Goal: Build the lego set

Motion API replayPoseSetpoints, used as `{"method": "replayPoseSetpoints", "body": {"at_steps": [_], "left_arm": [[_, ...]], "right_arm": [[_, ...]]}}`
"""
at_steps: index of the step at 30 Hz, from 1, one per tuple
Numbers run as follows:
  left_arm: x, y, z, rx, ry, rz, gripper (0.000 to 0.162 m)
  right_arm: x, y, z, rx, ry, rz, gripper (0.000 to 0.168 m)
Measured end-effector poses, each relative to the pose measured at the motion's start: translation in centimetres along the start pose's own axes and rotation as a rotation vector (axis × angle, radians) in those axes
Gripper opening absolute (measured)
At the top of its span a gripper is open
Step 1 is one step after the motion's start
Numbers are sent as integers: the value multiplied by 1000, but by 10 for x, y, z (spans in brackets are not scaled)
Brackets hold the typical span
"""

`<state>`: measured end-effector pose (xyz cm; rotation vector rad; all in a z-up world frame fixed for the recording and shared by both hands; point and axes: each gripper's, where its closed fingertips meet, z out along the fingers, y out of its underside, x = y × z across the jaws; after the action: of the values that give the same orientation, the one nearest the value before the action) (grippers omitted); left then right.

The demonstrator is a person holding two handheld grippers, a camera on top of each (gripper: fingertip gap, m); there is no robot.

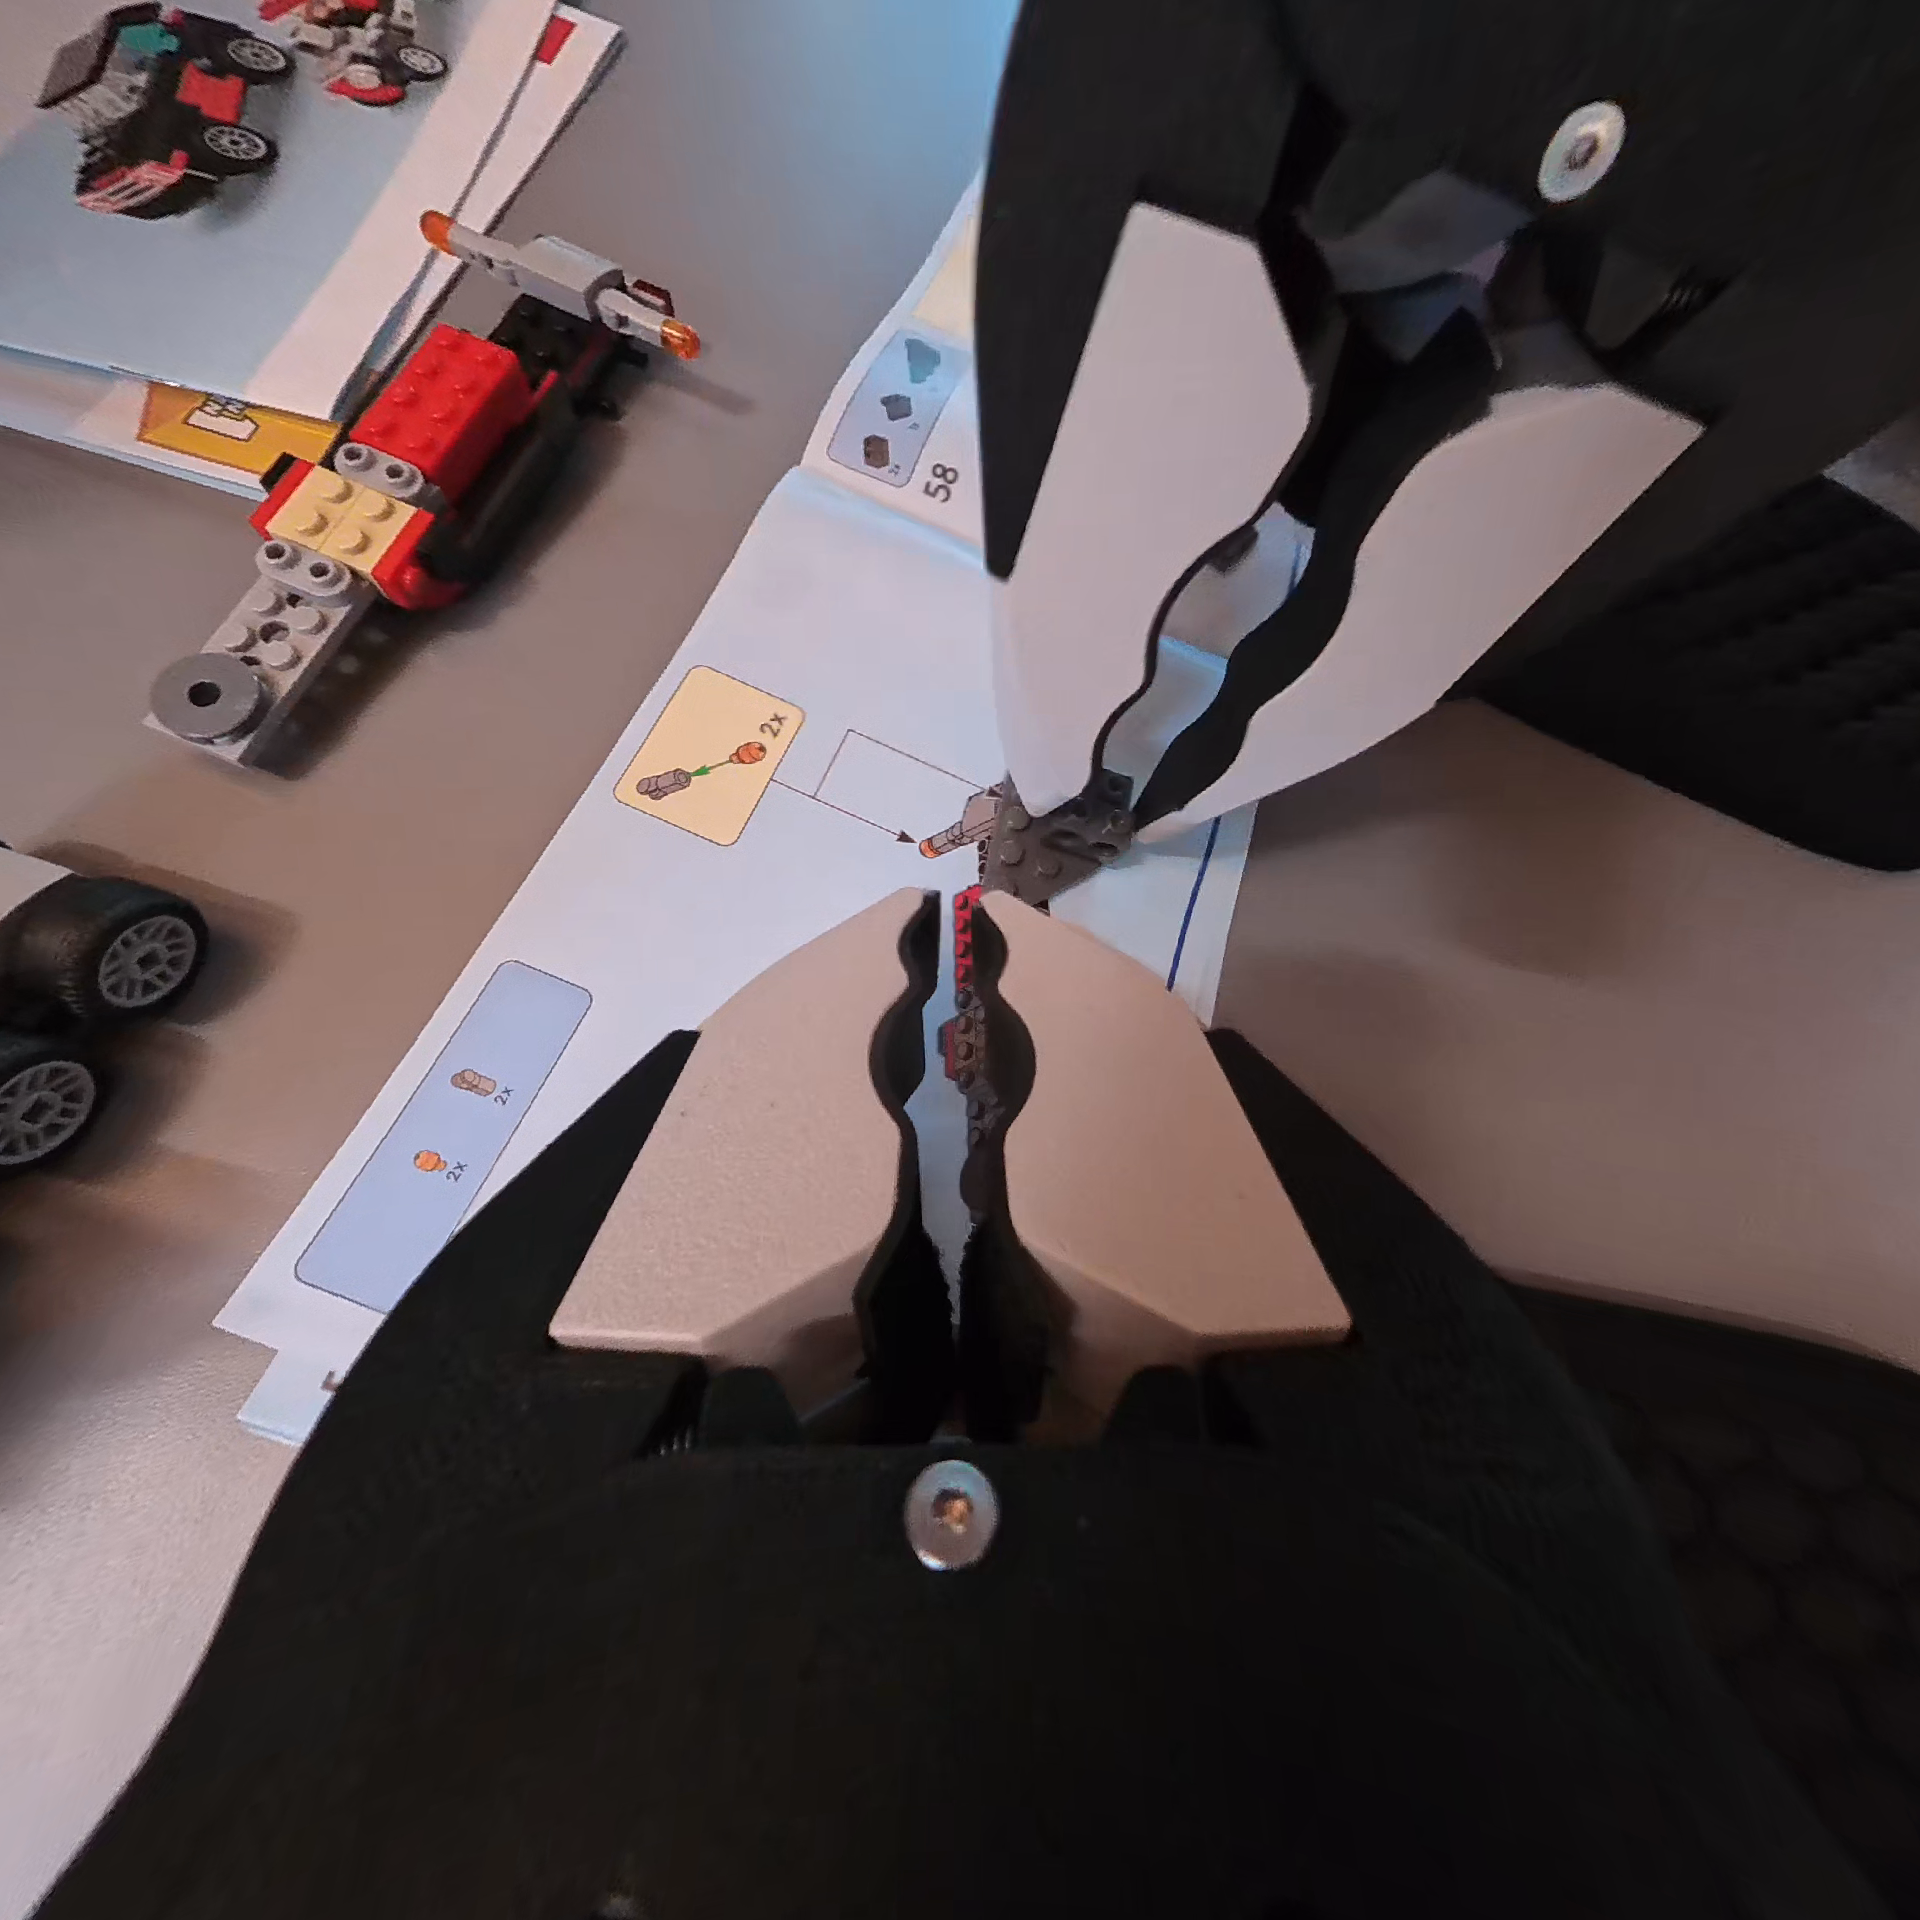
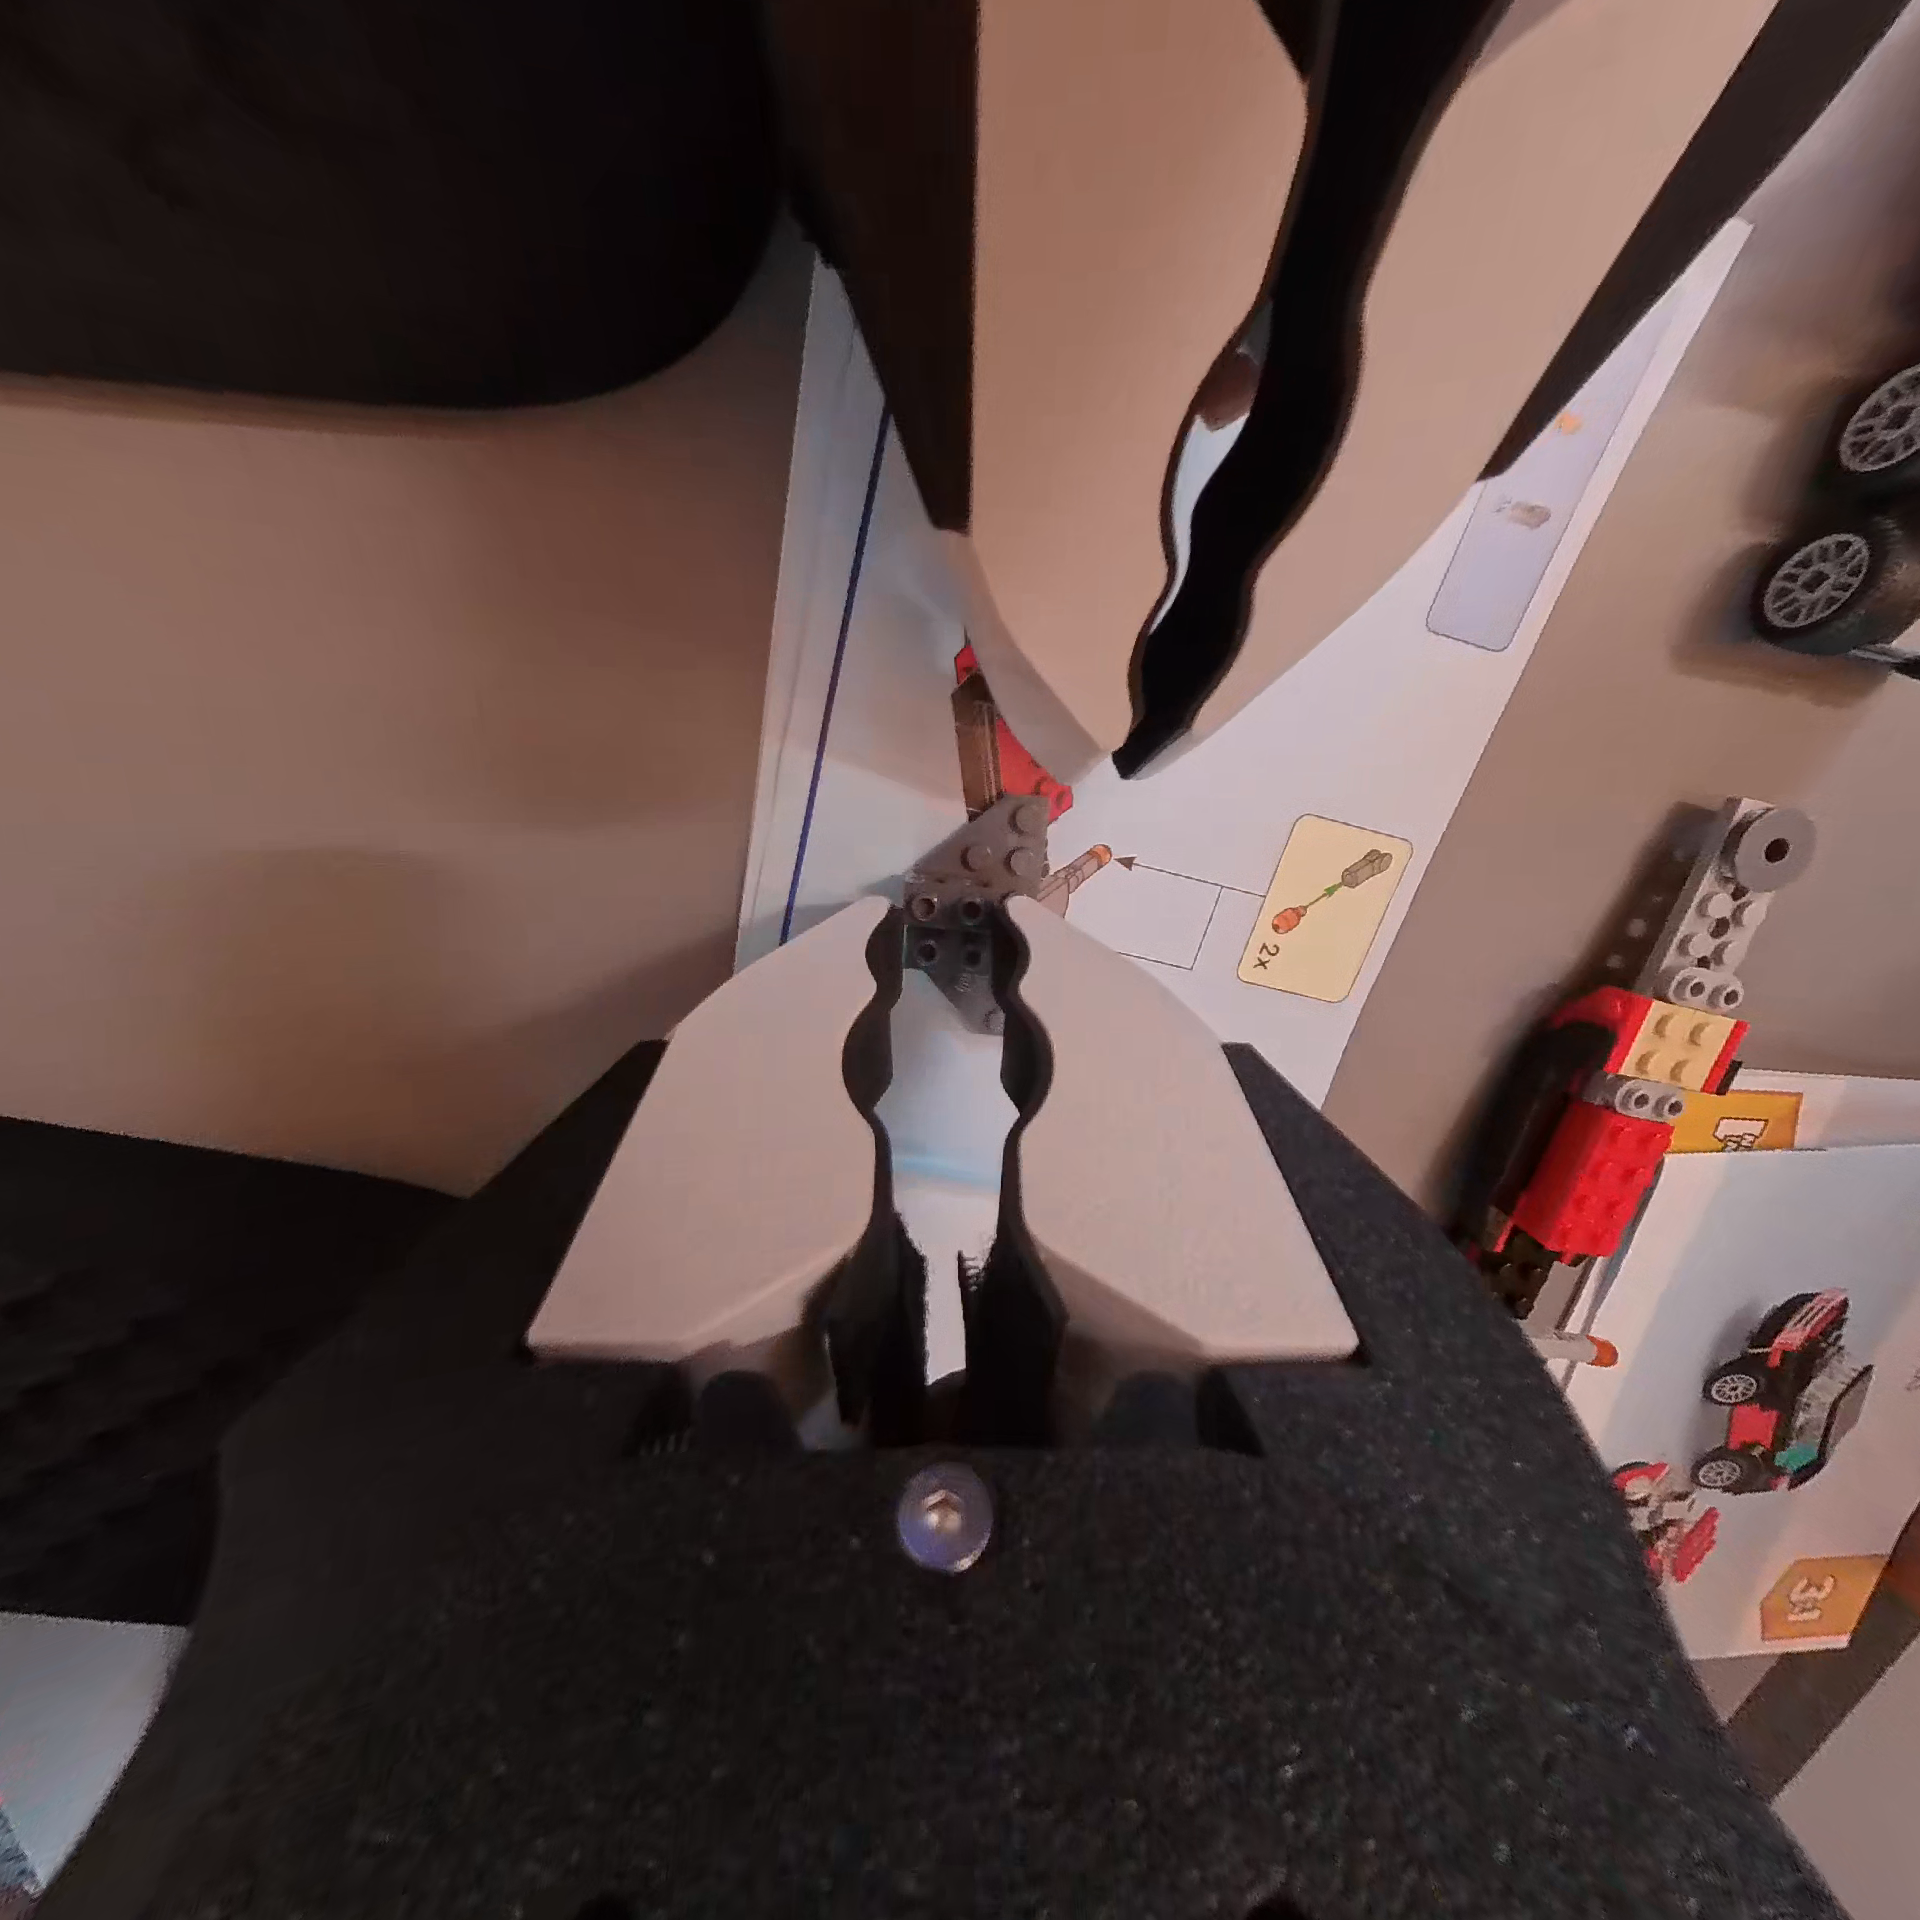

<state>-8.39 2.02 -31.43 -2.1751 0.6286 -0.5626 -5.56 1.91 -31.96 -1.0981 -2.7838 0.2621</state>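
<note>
left gripper (image 1: 956, 904) pinches a thin red and dark brick strip (image 1: 968, 1023) edge-on. right gripper (image 2: 948, 914) pinches a grey studded plate (image 2: 992, 852), tips nearly meeting over the open instruction booklet (image 1: 665, 935). half-built red car body (image 1: 395, 488) and loose wheels (image 1: 104, 956) on grey table (image 1: 727, 135) beside it.
</note>
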Motion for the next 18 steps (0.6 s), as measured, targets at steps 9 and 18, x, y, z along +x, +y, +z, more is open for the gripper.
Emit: {"method": "replayPoseSetpoints", "body": {"at_steps": [9,18], "left_arm": [[17,-12,4,57,85,1,5],[13,-7,16,-11,20,-54,3]], "right_arm": [[1,0,1,1,-39,18,16],[0,2,3,46,-41,31,16]]}}
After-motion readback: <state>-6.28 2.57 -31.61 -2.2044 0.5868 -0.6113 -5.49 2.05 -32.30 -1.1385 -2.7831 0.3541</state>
